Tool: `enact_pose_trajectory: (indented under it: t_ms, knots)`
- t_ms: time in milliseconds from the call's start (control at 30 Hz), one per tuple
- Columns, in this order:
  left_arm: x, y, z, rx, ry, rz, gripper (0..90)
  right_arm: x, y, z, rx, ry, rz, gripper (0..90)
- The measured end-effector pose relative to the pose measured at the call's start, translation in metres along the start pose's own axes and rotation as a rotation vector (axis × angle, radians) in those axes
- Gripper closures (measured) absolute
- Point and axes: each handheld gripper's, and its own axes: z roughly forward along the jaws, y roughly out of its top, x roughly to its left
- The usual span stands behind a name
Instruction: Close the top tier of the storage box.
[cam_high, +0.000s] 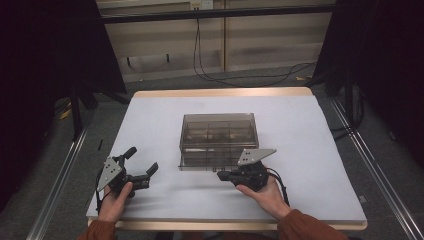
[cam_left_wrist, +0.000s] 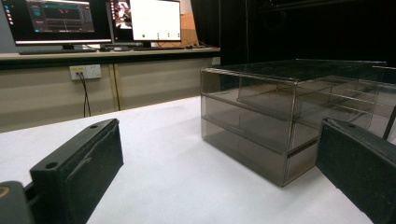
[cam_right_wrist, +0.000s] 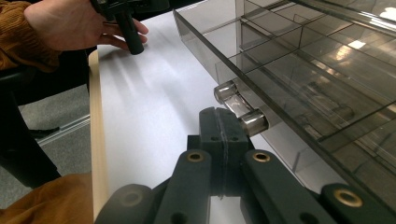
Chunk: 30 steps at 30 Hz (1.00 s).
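A smoky clear drawer box (cam_high: 218, 131) stands mid-table, and its bottom drawer (cam_high: 210, 162) sticks out toward me. My right gripper (cam_high: 222, 175) lies just in front of that drawer. In the right gripper view the right gripper (cam_right_wrist: 220, 116) is shut, jaws pressed together with nothing between them, and its tip sits beside the drawer's clear handle (cam_right_wrist: 240, 109). My left gripper (cam_high: 142, 160) rests on the table to the box's left, open and empty. Between the left gripper's (cam_left_wrist: 219, 177) wide-spread jaws, the box (cam_left_wrist: 280, 112) stands ahead and to the right.
The white mat (cam_high: 150, 120) covers a table with a wooden edge (cam_right_wrist: 95, 140). Beyond the table are monitors (cam_left_wrist: 93, 21) on a bench, a wall socket (cam_left_wrist: 85, 71) and cables on the floor (cam_high: 240, 77). The other hand (cam_right_wrist: 74, 23) holds the left gripper at the near-left edge.
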Motion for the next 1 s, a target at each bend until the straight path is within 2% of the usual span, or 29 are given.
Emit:
enact_pose_trajectory:
  t_ms: [367,467,733,767,1000]
  knots:
    - [-0.0007,-0.0001,0.0006,-0.008,0.002,-0.011,1.0,-0.0021,0.0003,-0.0003,-0.008,-0.008,0.003,90.0]
    - [-0.0001,0.0000,0.0000,0.001,0.000,0.001,1.0,-0.0023,0.0003,-0.0005,-0.007,-0.010,0.001,90.0]
    - [-0.0007,-0.0001,0.0006,-0.005,0.002,-0.010,1.0,-0.0036,0.0013,0.0003,-0.011,-0.014,0.008,90.0]
    - [-0.0001,0.0000,0.0000,0.002,0.000,0.001,1.0,-0.0045,0.0015,0.0003,-0.010,-0.013,0.011,90.0]
    - [-0.0001,0.0000,0.0000,0.002,0.000,0.001,1.0,-0.0061,0.0017,0.0016,-0.007,-0.013,0.012,90.0]
